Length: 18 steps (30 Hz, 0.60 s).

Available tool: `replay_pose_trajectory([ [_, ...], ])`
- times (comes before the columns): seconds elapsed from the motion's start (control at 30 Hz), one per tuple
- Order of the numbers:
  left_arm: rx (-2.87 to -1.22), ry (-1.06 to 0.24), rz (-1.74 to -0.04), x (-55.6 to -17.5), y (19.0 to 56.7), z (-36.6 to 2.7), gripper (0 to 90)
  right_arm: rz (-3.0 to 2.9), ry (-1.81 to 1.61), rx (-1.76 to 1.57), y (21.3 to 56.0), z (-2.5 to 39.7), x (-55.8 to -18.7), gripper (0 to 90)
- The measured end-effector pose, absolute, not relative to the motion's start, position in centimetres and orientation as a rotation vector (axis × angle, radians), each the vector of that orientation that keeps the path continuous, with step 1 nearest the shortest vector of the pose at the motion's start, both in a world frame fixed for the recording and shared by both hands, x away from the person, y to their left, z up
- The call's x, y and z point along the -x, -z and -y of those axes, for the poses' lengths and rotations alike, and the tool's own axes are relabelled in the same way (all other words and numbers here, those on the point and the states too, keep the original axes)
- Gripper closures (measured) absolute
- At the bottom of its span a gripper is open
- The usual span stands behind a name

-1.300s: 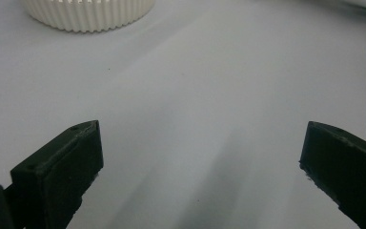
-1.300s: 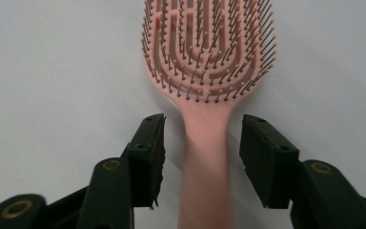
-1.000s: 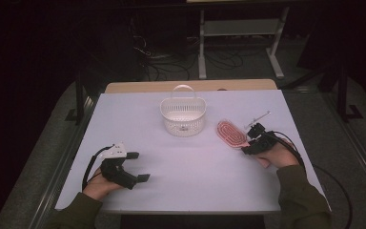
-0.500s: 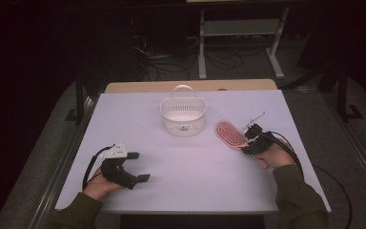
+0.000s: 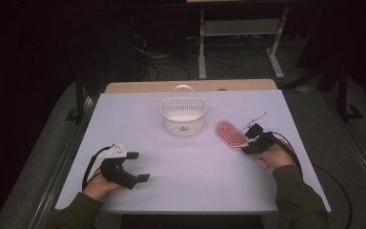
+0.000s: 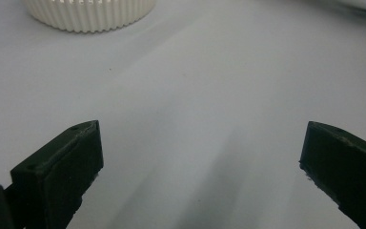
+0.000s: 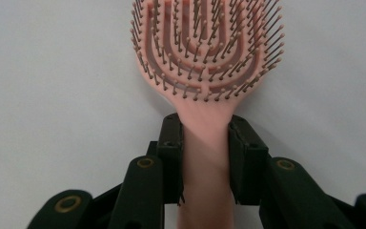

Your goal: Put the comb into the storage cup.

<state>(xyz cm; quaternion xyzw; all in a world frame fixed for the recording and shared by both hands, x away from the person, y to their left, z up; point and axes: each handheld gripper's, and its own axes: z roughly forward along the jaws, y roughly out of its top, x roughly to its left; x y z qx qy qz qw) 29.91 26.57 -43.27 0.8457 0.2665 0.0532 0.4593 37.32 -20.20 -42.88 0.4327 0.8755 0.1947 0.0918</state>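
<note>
A pink hairbrush lies bristles up on the white table, right of a white slotted basket. My right gripper is shut on the brush's handle, both jaws pressed against its sides just below the bristle head. My left gripper rests at the table's front left, open, with nothing between its jaws. In the left gripper view the basket's ribbed base shows at the top left.
The basket stands at the back middle of the table and has a handle. A wooden board borders the table's far edge. Cables trail from both grippers.
My right gripper has edged toward the hairbrush and its jaws now stand on the handle. The left gripper has stayed where it was.
</note>
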Motion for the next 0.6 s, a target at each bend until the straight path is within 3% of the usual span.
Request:
replay_pose_trajectory([
  [0.6,-2.083,-0.130,-0.657,-30.0,43.3,-26.5,0.4,-2.527,-0.751,-1.354,41.7,22.4,-36.7,69.0],
])
